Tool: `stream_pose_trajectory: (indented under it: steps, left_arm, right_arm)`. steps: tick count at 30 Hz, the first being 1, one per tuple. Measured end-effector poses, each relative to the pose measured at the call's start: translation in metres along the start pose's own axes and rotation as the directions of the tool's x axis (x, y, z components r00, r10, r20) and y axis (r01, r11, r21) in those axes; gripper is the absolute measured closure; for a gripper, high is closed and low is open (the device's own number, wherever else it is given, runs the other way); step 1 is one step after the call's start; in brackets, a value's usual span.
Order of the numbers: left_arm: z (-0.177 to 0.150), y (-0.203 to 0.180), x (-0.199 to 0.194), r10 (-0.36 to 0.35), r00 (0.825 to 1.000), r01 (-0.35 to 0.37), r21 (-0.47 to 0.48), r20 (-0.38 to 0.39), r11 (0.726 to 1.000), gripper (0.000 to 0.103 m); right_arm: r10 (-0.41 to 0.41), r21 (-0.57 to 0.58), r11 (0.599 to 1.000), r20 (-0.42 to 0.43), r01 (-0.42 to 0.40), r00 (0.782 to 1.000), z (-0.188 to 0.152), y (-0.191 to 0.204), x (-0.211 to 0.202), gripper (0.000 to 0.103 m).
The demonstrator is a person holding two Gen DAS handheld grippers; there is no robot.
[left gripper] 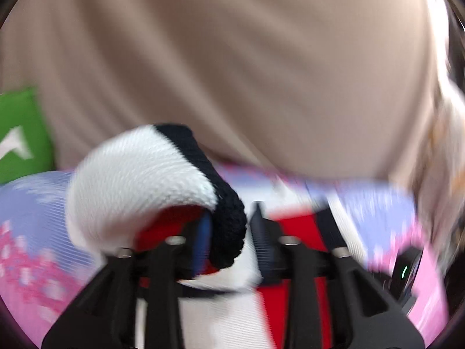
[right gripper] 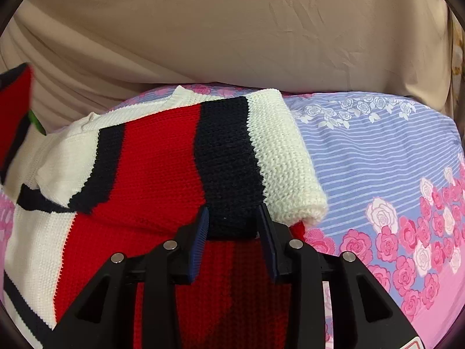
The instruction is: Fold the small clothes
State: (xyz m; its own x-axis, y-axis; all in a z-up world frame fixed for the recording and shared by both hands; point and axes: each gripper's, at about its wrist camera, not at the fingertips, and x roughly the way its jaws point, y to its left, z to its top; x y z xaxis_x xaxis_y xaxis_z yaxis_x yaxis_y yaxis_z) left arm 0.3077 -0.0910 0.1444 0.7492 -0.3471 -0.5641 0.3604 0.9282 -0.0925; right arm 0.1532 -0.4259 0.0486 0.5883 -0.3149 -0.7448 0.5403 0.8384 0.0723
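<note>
A small knitted sweater (right gripper: 151, 174) with red, white and navy stripes lies on a floral bedsheet (right gripper: 377, 151). Its right sleeve (right gripper: 232, 151) is folded over the body. My right gripper (right gripper: 232, 226) stands over that sleeve with the navy band between its fingers; the jaws are apart, so it looks open. In the blurred left wrist view, my left gripper (left gripper: 229, 232) is lifted and holds a sweater sleeve end (left gripper: 139, 180) with a navy cuff (left gripper: 226, 221) between its fingers. The sweater body (left gripper: 293, 226) lies below.
A beige cloth (right gripper: 232, 29) hangs behind the bed. A green object (left gripper: 20, 133) sits at the far left in the left wrist view. A dark device (left gripper: 404, 270) lies at the right on the sheet.
</note>
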Motion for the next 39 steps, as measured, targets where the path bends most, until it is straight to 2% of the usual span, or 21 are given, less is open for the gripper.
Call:
stream_pose_trajectory:
  steps: [1, 3, 4, 6, 10, 13, 15, 16, 18, 20, 23, 26, 27, 29, 30, 32, 34, 35, 36, 37, 39]
  left_arm:
    - [-0.018, -0.026, 0.021, 0.014, 0.999, -0.012, 0.057, -0.033, 0.998, 0.051]
    - [-0.047, -0.050, 0.047, 0.038, 0.995, -0.027, 0.117, -0.092, 0.993, 0.051]
    - [-0.061, -0.052, 0.057, 0.043, 0.991, -0.028, 0.114, -0.130, 0.993, 0.051]
    - [-0.078, -0.037, 0.055, 0.015, 0.987, -0.007, 0.049, -0.161, 0.999, 0.051]
    - [-0.091, 0.018, 0.026, 0.029, 0.992, -0.045, -0.123, -0.126, 0.991, 0.047]
    - [-0.092, 0.062, 0.004, 0.054, 0.994, -0.076, -0.246, -0.093, 0.966, 0.038]
    - [-0.092, 0.089, 0.005, 0.070, 0.992, -0.099, -0.308, -0.103, 0.946, 0.037]
    - [-0.092, 0.099, 0.007, 0.069, 0.991, -0.104, -0.337, -0.116, 0.936, 0.038]
    - [-0.092, 0.126, 0.013, 0.040, 0.990, -0.093, -0.408, -0.137, 0.908, 0.038]
    - [-0.093, 0.139, 0.019, 0.061, 0.985, -0.125, -0.427, -0.159, 0.895, 0.038]
    - [-0.101, 0.146, 0.030, 0.102, 0.980, -0.170, -0.438, -0.173, 0.883, 0.038]
    - [-0.105, 0.138, 0.035, 0.155, 0.975, -0.207, -0.405, -0.157, 0.891, 0.038]
    - [-0.107, 0.138, 0.037, 0.167, 0.973, -0.217, -0.395, -0.158, 0.892, 0.038]
    - [-0.108, 0.140, 0.038, 0.177, 0.971, -0.226, -0.385, -0.159, 0.895, 0.038]
    - [-0.109, 0.143, 0.036, 0.174, 0.972, -0.222, -0.388, -0.156, 0.894, 0.038]
    - [-0.111, 0.146, 0.034, 0.169, 0.974, -0.216, -0.389, -0.150, 0.895, 0.038]
    - [-0.111, 0.145, 0.034, 0.173, 0.973, -0.219, -0.386, -0.151, 0.896, 0.038]
    - [-0.112, 0.145, 0.034, 0.177, 0.972, -0.223, -0.382, -0.151, 0.897, 0.038]
    - [-0.112, 0.145, 0.034, 0.184, 0.971, -0.229, -0.379, -0.152, 0.897, 0.038]
    - [-0.113, 0.144, 0.034, 0.184, 0.971, -0.229, -0.379, -0.151, 0.896, 0.038]
    - [-0.113, 0.146, 0.031, 0.174, 0.974, -0.218, -0.388, -0.145, 0.895, 0.038]
  right_arm:
    - [0.016, 0.012, 1.000, 0.002, -0.016, 1.000, 0.000, -0.003, 0.000, 0.068]
    - [0.034, 0.031, 0.999, 0.006, -0.035, 0.999, 0.000, -0.006, -0.001, 0.067]
    - [0.044, 0.039, 0.998, 0.009, -0.044, 0.999, 0.000, -0.008, -0.002, 0.067]
    - [0.065, 0.054, 0.996, 0.020, -0.066, 0.998, 0.000, -0.010, -0.003, 0.067]
    - [0.082, 0.055, 0.995, 0.069, -0.086, 0.994, 0.000, -0.010, -0.012, 0.065]
    - [0.065, -0.014, 0.998, 0.125, -0.064, 0.990, 0.003, 0.009, -0.030, 0.062]
    - [0.130, -0.087, 0.989, 0.132, -0.120, 0.983, 0.008, 0.036, -0.042, 0.060]
    - [0.154, -0.129, 0.982, 0.129, -0.137, 0.980, 0.009, 0.052, -0.045, 0.054]
    - [0.194, -0.233, 0.958, 0.087, -0.169, 0.977, 0.012, 0.095, -0.039, 0.048]
    - [0.226, -0.306, 0.928, 0.016, -0.210, 0.974, 0.015, 0.130, -0.023, 0.048]
    - [0.228, -0.403, 0.884, -0.068, -0.236, 0.971, 0.017, 0.177, 0.009, 0.048]
    - [0.332, -0.416, 0.828, -0.180, -0.377, 0.926, 0.020, 0.200, 0.032, 0.051]
    - [0.342, -0.425, 0.818, -0.183, -0.387, 0.922, 0.023, 0.201, 0.037, 0.053]
    - [0.260, -0.403, 0.870, -0.114, -0.284, 0.959, 0.038, 0.184, 0.046, 0.057]
    - [0.222, -0.336, 0.912, -0.076, -0.234, 0.972, 0.049, 0.163, 0.050, 0.062]
    - [0.179, -0.121, 0.976, -0.017, -0.180, 0.984, 0.067, 0.103, 0.049, 0.086]
    - [0.128, 0.107, 0.986, 0.034, -0.130, 0.991, 0.071, 0.037, 0.040, 0.091]
    - [0.059, 0.175, 0.982, 0.059, -0.069, 0.997, 0.067, 0.013, 0.031, 0.073]
    - [-0.017, 0.214, 0.977, 0.076, 0.000, 0.997, 0.063, -0.005, 0.022, 0.068]
    - [-0.032, 0.234, 0.972, 0.091, 0.009, 0.995, 0.057, -0.021, 0.013, 0.065]
    - [0.025, 0.282, 0.958, 0.090, -0.049, 0.996, 0.047, -0.043, 0.003, 0.064]
